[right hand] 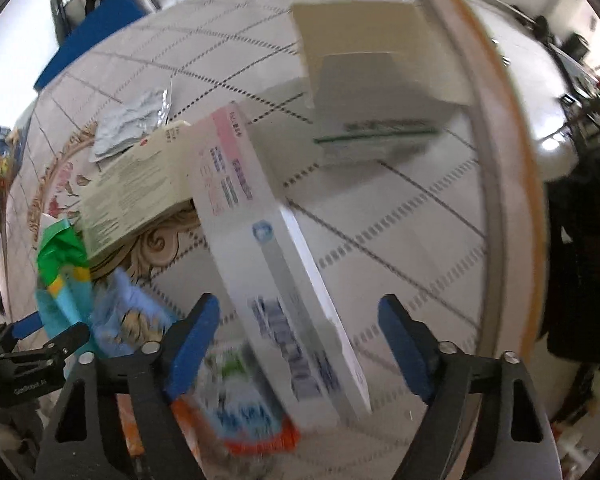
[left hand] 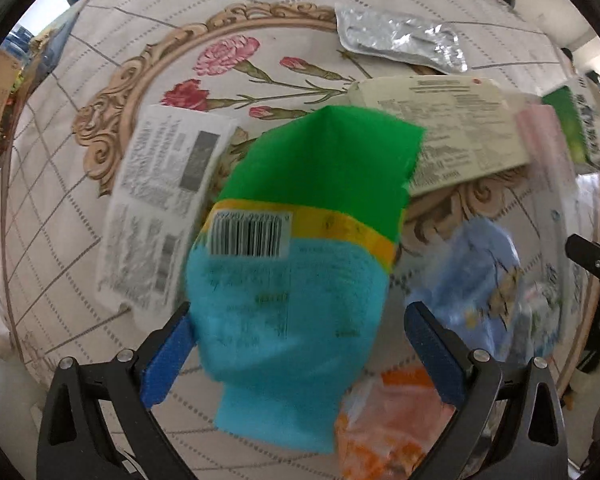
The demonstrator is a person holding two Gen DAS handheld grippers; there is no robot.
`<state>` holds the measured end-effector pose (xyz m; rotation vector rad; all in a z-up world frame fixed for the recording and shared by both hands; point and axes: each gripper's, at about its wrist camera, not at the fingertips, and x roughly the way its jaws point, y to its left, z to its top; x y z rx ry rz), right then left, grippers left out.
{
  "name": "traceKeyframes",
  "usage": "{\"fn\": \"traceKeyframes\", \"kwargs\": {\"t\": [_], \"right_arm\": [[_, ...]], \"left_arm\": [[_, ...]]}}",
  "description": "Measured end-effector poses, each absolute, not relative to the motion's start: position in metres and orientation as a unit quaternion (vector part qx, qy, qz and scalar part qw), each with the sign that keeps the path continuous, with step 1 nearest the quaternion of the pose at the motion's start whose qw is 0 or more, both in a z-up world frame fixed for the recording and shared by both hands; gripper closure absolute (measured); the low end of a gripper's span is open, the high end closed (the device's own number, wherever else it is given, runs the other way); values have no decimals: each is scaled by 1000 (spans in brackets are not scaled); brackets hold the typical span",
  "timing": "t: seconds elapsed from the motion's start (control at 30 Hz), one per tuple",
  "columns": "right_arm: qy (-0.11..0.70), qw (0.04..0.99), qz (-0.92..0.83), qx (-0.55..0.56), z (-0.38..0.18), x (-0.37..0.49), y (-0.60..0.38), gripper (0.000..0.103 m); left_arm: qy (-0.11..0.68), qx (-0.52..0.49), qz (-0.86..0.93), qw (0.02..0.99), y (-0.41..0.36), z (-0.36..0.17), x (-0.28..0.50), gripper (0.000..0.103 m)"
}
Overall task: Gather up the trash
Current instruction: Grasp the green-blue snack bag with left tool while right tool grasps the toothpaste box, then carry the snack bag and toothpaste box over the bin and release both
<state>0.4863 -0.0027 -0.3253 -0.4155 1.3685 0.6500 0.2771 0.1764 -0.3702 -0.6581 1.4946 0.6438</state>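
Left wrist view: left gripper [left hand: 298,336] points down over a green-and-blue packet [left hand: 300,248] lying on the tablecloth [left hand: 60,208]; jaws wide apart astride the packet's blue end, one pad [left hand: 168,360] at its edge, no squeeze visible.
Right wrist view: right gripper [right hand: 300,344] open, jaws either side of a long white box [right hand: 276,272] and clear of it; nothing held.
Other trash: foil blister [left hand: 400,38], cream box [left hand: 452,132], printed leaflet [left hand: 160,200], orange wrapper [left hand: 388,420], all close together on the cloth.
Packet handling: likely light, soft and crinkly, slippery film; a pinch across the blue body, below the barcode, looks best.
Box handling: probably light, stiff card, crushable if empty; take it across the narrow width near the middle so it does not tip.
Risk: blur hides exact contact.
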Motion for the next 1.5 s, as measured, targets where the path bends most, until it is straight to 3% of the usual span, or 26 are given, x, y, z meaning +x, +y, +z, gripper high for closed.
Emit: {"fn": "traceKeyframes", "kwargs": {"t": [0.13, 0.2, 0.27, 0.4, 0.6, 1.1, 1.5], "right_arm": [[619, 691, 303, -217, -345, 488, 20, 34], [614, 691, 302, -233, -349, 485, 29, 35], [609, 690, 302, -249, -352, 481, 35, 36], [597, 694, 304, -264, -353, 475, 36, 48], [590, 698, 317, -254, -344, 459, 29, 49], [542, 726, 371, -204, -264, 455, -24, 49], [495, 744, 416, -171, -195, 330, -86, 50]], "left_arm": [[664, -287, 295, 624, 178, -373, 280, 0], [665, -285, 299, 622, 177, -371, 280, 0], [663, -283, 306, 621, 177, -367, 279, 5], [650, -283, 315, 630, 179, -355, 273, 12], [639, -264, 322, 647, 162, -318, 270, 14], [567, -240, 375, 693, 96, -227, 228, 14], [499, -236, 379, 743, 45, -189, 152, 14]]}}
